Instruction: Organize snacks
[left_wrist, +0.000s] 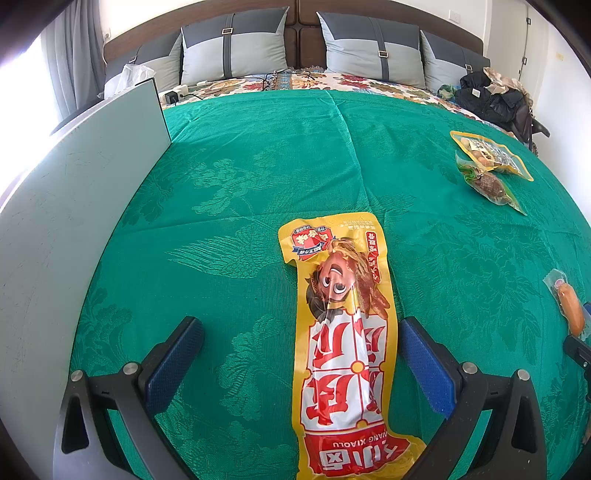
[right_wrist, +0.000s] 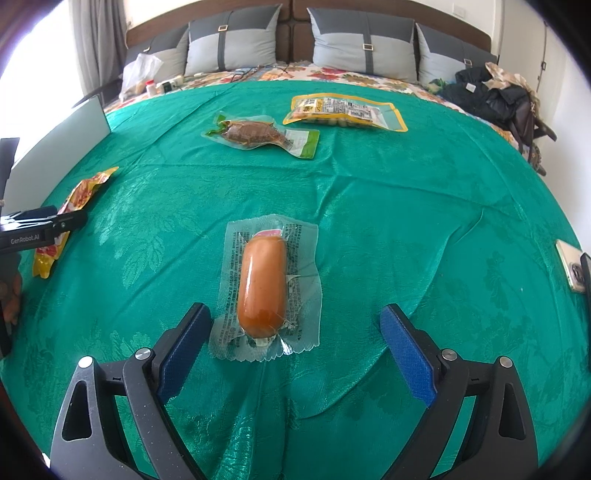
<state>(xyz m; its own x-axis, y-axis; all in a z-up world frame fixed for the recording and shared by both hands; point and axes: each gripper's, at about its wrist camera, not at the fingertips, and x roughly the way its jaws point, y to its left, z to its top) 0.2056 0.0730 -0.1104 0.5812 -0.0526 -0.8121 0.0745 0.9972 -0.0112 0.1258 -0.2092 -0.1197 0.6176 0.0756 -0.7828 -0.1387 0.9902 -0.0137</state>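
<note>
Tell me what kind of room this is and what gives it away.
Most likely a bedroom: the snacks lie on a green bedspread covering a bed, with grey pillows lined against a padded headboard, and curtains hang at the bright window on the left.

Home bedroom: a bed (right_wrist: 332, 177) covered by a green damask spread, with a floral sheet (right_wrist: 332, 75) showing beyond it and four grey two-tone pillows (right_wrist: 362, 44) with strap buckles leaning on a dark padded headboard (right_wrist: 291, 40). Grey curtains (right_wrist: 96, 33) hang by a bright window on the left, a white wall with a socket (right_wrist: 459, 11) stands behind, and a heap of dark clothes and a bag (right_wrist: 498, 96) sits at the right edge. A power strip with cables (right_wrist: 173, 83) lies near the pillows.
</note>
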